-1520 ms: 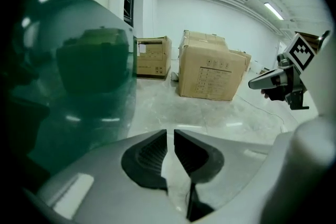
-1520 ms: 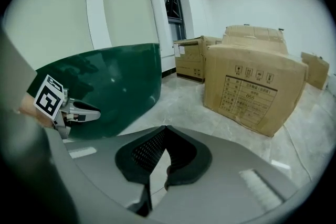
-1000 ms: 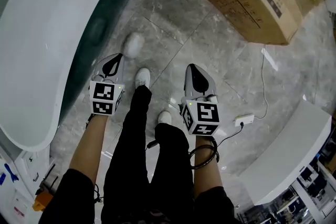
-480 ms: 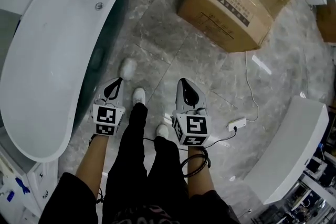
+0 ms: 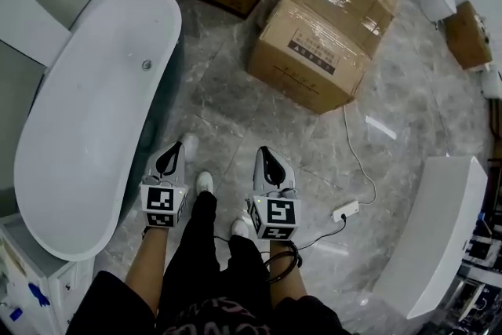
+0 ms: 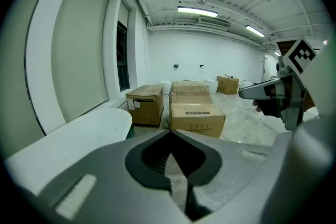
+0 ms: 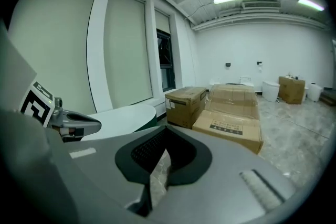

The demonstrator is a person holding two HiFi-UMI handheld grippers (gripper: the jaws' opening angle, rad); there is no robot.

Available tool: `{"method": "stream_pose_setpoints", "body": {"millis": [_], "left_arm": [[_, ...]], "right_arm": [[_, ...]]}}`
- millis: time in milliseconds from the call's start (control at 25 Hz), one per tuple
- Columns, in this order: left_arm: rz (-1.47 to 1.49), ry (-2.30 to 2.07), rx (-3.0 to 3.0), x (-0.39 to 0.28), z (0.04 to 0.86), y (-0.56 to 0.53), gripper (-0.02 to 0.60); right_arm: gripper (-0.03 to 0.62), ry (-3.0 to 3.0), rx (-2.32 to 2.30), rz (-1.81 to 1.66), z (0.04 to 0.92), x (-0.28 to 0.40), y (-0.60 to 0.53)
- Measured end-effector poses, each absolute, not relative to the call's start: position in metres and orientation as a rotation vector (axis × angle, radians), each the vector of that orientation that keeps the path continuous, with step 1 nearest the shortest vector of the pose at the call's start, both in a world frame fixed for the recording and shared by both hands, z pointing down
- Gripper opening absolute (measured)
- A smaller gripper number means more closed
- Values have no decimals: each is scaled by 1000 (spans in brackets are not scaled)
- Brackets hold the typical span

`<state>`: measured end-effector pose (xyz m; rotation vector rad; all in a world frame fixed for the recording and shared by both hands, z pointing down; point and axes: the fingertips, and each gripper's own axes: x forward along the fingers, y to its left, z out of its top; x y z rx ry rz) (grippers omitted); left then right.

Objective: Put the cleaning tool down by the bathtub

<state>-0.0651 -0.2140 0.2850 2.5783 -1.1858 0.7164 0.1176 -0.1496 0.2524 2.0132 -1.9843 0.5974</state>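
The left tool (image 5: 173,153) and right tool (image 5: 264,156) are held closed and empty. A pale, blurred cleaner (image 5: 189,145) is seen on the floor (image 5: 235,102) at the left tool's 1 o'clock, beside the bathtub (image 5: 94,129). Placement seems done; only withdrawal is needed.

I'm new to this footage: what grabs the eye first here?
The long white oval bathtub fills the head view's left side. Large brown cardboard boxes sit on the grey marble floor at top centre. Below, the left gripper and right gripper, both shut and empty, flank the person's black trousers.
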Motion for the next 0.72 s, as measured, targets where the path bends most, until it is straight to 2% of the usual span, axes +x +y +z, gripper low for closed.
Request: {"method": "stream_pose_setpoints", "body": {"millis": [720], "left_arm": [[481, -1331, 2687, -59, 148, -170, 0]], "right_arm": [[12, -2052, 2105, 290, 133, 131, -98]]}}
